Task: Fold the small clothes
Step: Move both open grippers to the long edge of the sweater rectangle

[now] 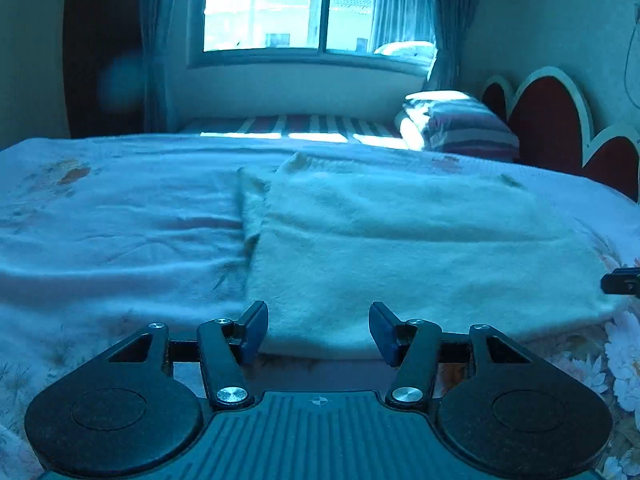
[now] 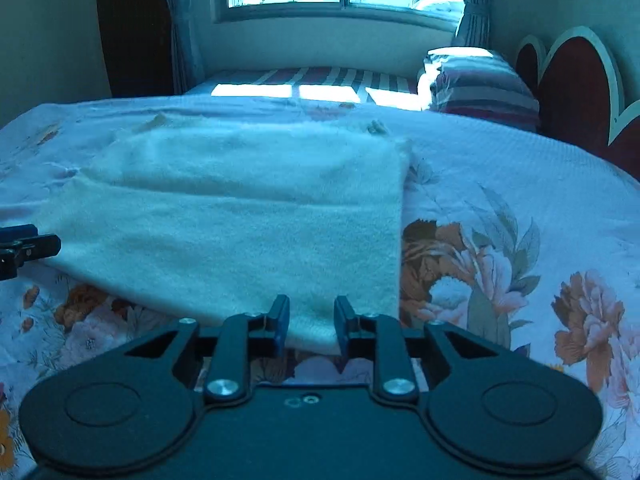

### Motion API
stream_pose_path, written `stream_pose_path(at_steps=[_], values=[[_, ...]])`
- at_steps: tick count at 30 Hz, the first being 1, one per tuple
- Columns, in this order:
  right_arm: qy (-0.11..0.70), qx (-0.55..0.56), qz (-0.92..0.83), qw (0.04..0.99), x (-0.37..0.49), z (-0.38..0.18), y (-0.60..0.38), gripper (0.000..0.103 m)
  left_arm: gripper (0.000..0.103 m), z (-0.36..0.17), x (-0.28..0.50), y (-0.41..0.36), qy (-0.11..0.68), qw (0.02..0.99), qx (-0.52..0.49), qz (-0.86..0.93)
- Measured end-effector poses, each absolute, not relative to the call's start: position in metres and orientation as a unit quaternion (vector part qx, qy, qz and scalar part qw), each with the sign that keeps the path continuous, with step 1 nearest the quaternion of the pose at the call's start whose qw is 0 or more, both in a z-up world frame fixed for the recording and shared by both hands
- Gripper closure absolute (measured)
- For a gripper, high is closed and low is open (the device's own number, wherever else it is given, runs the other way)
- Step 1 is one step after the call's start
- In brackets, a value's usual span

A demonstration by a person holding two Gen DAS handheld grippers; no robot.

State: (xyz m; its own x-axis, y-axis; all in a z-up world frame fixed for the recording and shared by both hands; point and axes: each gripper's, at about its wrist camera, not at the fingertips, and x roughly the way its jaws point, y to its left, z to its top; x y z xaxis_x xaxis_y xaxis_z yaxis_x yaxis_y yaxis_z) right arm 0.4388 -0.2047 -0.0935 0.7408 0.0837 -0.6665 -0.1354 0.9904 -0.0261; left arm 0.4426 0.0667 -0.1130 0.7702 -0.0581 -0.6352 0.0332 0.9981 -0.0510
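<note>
bed (image 2: 500,184): we see a wide bed under a floral cover, running from our near edge back toward the window wall.
window (image 1: 292,4): we see it bright on the far wall, a curtain (image 1: 404,4) at each side.
headboard (image 1: 556,120): we see red scalloped panels with pale trim along the bed's right edge.
bedding (image 1: 464,128): we see a striped folded stack at the bed's far right corner, just beside the headboard.
cloth (image 1: 400,240): we see a fuzzy cream garment lying folded and flat near the bed's near edge; its near hem faces both tools, and a narrow part sticks out at its far left corner.
left gripper (image 1: 318,330): we see its jaws well apart, nothing clamped; it hovers at the cloth's near left corner, the hem showing in the gap between the pads.
right gripper (image 2: 308,326): we see its jaws set narrow but parted; it sits at the cloth's near right corner. the hem shows in the gap, and we cannot tell whether the pads touch it.
</note>
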Motion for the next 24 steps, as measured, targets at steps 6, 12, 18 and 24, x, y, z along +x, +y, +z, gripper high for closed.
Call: stream_pose_path(at_steps=[6, 12, 18, 24], values=[[0.379, -0.02, 0.041, 0.924, 0.444, -0.106, -0.211, 0.079, 0.046, -0.118, 0.441, 0.097, 0.346, 0.937, -0.044, 0.013], [0.39, -0.034, 0.037, 0.92, 0.444, -0.112, -0.21, 0.076, 0.046, -0.117, 0.432, 0.11, 0.334, 0.94, -0.071, 0.013], [0.344, -0.012, 0.07, 0.936, 0.437, -0.098, -0.199, 0.075, 0.046, -0.106, 0.435, 0.087, 0.316, 0.947, -0.06, 0.004], [0.326, -0.045, 0.168, 0.929, 0.442, -0.1, -0.141, 0.074, 0.016, -0.114, 0.461, 0.006, 0.366, 0.924, 0.015, -0.106]])
